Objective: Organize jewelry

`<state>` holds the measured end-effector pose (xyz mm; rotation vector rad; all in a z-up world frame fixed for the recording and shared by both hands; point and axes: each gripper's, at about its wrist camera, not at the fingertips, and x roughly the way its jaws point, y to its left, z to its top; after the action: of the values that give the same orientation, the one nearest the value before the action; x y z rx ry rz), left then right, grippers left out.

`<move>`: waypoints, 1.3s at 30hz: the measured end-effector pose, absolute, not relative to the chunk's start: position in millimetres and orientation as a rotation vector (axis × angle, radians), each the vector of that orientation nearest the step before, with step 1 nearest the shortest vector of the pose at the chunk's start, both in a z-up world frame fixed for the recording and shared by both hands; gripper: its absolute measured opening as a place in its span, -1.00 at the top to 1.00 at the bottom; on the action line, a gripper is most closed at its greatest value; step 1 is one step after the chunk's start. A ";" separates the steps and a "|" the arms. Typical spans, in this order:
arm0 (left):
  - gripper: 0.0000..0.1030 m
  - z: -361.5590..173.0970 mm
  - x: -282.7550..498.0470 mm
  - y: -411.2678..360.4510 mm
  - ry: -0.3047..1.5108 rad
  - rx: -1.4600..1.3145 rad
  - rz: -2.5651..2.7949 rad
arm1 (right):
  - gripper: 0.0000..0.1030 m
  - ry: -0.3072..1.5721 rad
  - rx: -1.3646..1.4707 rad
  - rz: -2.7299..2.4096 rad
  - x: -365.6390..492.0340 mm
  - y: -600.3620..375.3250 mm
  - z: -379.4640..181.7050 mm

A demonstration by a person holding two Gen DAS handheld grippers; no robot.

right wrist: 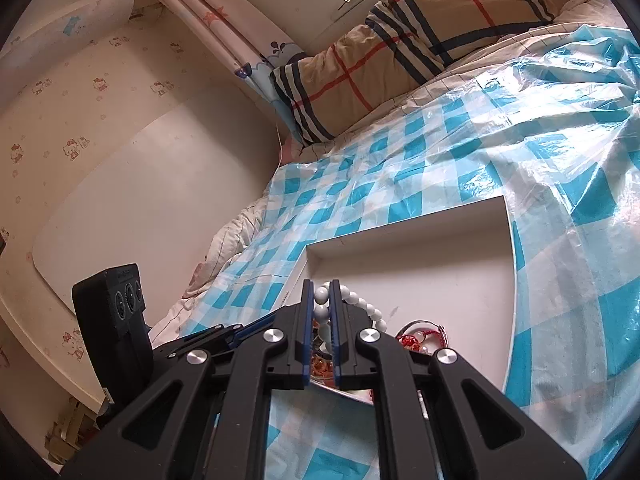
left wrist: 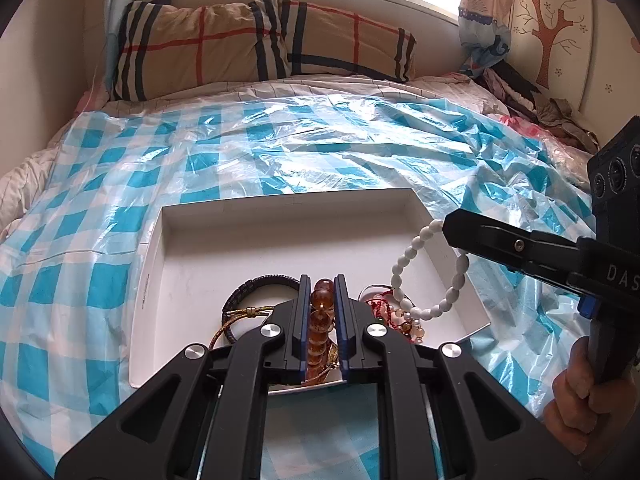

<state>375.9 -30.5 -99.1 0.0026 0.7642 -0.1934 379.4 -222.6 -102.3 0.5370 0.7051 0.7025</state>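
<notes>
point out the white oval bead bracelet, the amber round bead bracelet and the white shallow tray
white oval bead bracelet (left wrist: pixel 404 258), left wrist view, hanging strand
amber round bead bracelet (left wrist: pixel 322 300), left wrist view, top bead
white shallow tray (left wrist: pixel 248 240), left wrist view, bare floor

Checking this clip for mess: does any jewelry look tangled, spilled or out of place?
Nothing has spilled. The pieces sit heaped at the near end of the shallow white tray, its far end bare. The left gripper grips an amber bead bracelet; the right gripper holds a white oval-bead bracelet above the pile.
</notes>
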 end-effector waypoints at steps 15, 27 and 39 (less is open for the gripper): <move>0.72 -110.2 381.1 -11.7 0.812 -0.017 -0.090 | 0.44 0.729 0.507 0.649 380.0 -220.8 -107.5; 0.16 -78.9 328.7 -6.0 0.776 -0.001 -0.032 | 0.15 0.716 0.347 0.609 323.9 -212.4 -80.1; -0.05 -51.3 245.2 -10.2 0.757 -0.004 -0.010 | -0.12 0.683 0.244 0.543 244.5 -213.5 -46.1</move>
<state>245.2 -10.2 -51.3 -0.0036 0.7567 -0.0098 244.5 -213.5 -46.1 0.2443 0.6832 0.5427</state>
